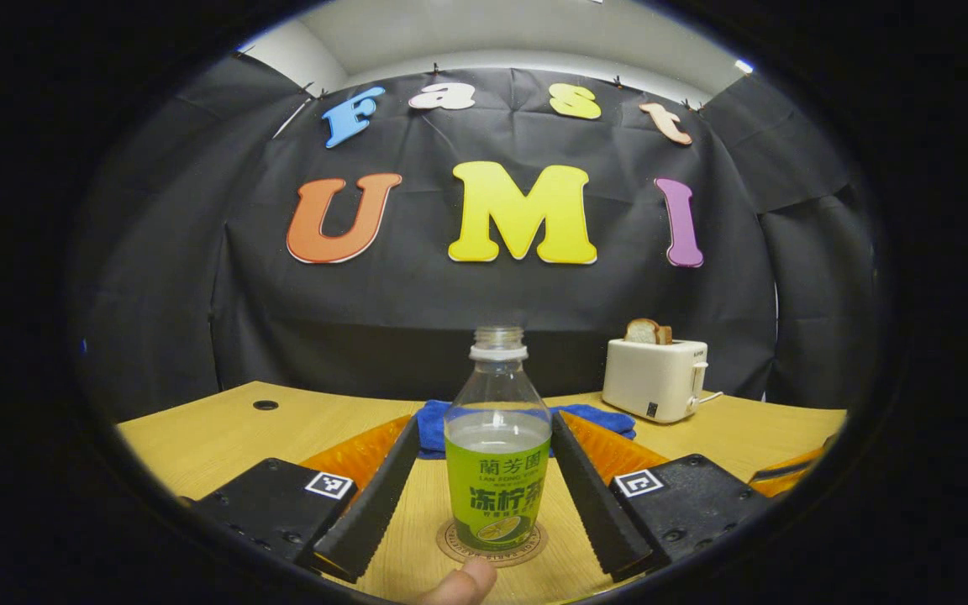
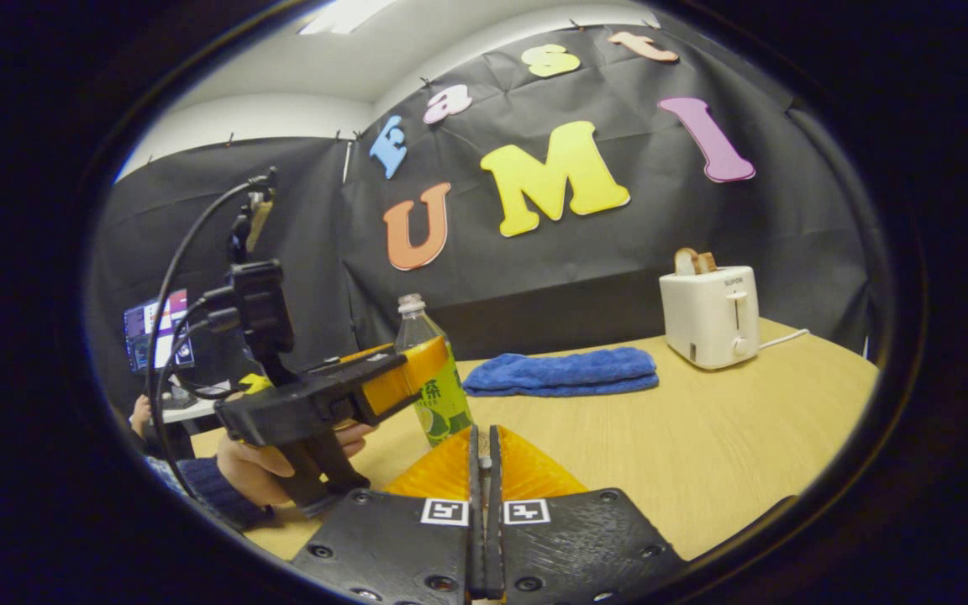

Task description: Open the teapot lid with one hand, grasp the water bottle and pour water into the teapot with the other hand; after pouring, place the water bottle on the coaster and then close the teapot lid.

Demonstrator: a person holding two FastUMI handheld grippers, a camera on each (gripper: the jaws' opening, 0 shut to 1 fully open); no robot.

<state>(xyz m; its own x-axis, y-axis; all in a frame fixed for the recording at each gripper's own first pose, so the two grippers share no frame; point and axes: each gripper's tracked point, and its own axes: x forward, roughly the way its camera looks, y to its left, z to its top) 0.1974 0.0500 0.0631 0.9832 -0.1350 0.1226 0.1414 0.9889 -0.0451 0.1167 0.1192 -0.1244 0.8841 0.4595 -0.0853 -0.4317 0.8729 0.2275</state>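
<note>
A clear water bottle [image 1: 497,454] with a green label and no cap stands upright on a round coaster [image 1: 526,550] on the wooden table [image 1: 215,437]; it is about half full. My left gripper [image 1: 484,420] is open, one finger on each side of the bottle and close to it. In the right gripper view the bottle [image 2: 438,395] stands behind the left gripper's finger [image 2: 396,378], and a hand [image 2: 261,466] holds that gripper. My right gripper [image 2: 484,433] is shut above the table; a small pale bit shows at its tips, and I cannot tell what it is.
A white toaster [image 1: 654,378] [image 2: 709,315] with bread in it stands at the back right, its cord trailing off. A folded blue cloth [image 1: 438,424] [image 2: 564,371] lies behind the bottle. A cable hole [image 1: 265,404] is at the table's far left. A screen [image 2: 156,329] glows beyond the left edge.
</note>
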